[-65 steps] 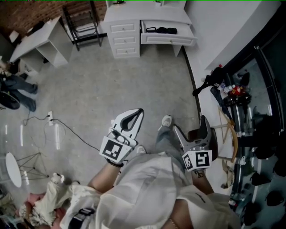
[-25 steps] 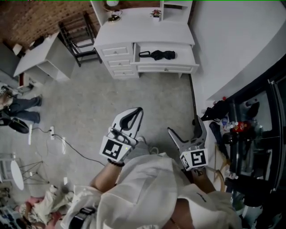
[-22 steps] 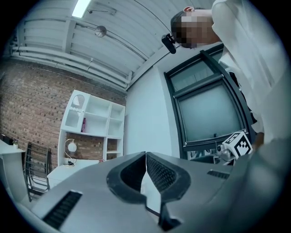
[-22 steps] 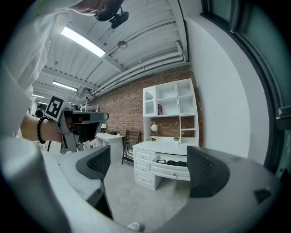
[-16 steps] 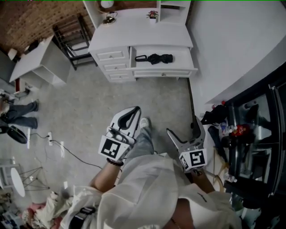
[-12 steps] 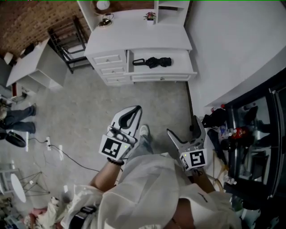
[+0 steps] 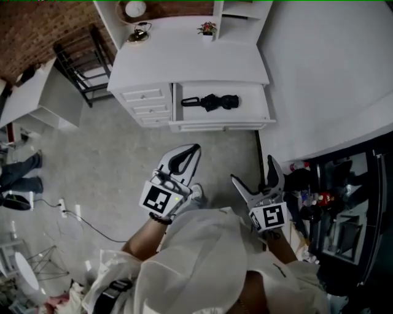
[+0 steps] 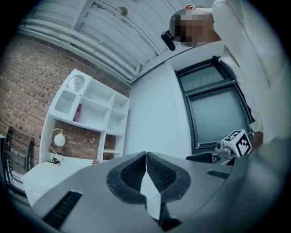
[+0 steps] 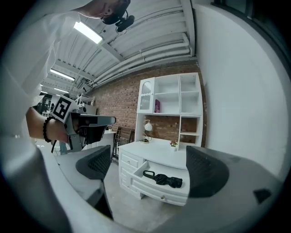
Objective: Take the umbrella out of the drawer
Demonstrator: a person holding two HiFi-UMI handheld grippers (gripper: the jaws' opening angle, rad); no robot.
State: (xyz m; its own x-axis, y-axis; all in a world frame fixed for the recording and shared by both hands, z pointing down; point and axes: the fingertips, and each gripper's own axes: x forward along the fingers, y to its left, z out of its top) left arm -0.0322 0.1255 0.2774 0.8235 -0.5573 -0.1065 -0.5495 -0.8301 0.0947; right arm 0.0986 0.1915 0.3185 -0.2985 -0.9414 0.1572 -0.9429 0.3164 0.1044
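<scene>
A folded black umbrella [image 7: 213, 102] [image 9: 163, 179] lies in the pulled-out drawer [image 7: 258, 116] [image 9: 150, 189] of a white desk, its strap loop at the left end. My left gripper [image 7: 188, 154] [image 8: 146, 157] hovers over the floor in front of the desk, jaws shut with nothing between them. To its right my right gripper [image 7: 256, 173] [image 9: 148, 168] stands open and empty, also well short of the drawer. In the right gripper view the umbrella shows between the two fingers, some way off.
The white desk [image 7: 190, 58] has three small closed drawers [image 7: 146, 105] at its left and a lamp [image 7: 136, 11] and a small plant [image 7: 207, 28] on top. A white wall runs at the right. A black rack [image 7: 83, 58] stands left of the desk.
The desk and its open drawer have come nearer and lower in the head view as the person walked towards them. Both grippers kept their pose, left shut and right open.
</scene>
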